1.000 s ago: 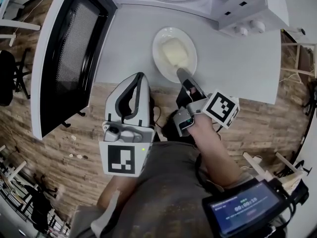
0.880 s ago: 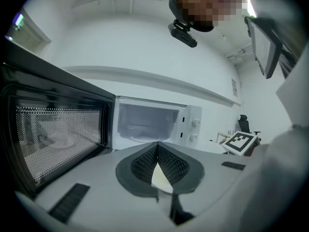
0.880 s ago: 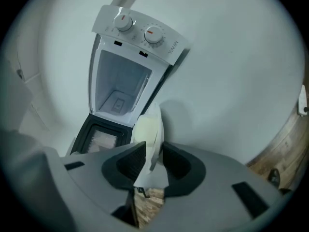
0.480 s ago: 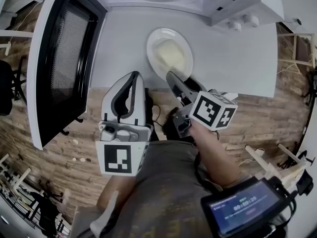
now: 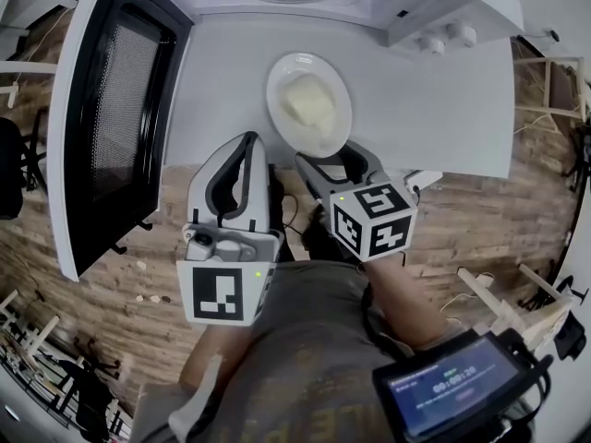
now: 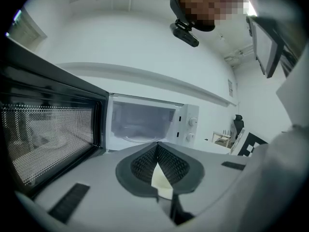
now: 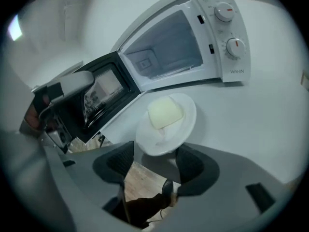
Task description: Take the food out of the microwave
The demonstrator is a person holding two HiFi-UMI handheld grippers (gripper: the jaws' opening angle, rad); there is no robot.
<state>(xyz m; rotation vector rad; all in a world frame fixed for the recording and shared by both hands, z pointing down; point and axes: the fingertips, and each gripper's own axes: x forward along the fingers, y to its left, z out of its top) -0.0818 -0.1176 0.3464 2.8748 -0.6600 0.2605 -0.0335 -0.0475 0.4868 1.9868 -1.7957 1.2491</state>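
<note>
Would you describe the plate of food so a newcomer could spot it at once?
Find the white microwave, door swung open, at the back of the pale table. Before it sits a round white plate, the table's only dish, carrying a pale yellow block of food.

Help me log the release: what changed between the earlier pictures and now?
The right tongs let go of the plate's rim: their jaws are opening, pads clear of it, and the tongs have rolled over. Unchanged: the plate with its food sits on the table before the open microwave; the left tongs stay shut and unmoved.
</note>
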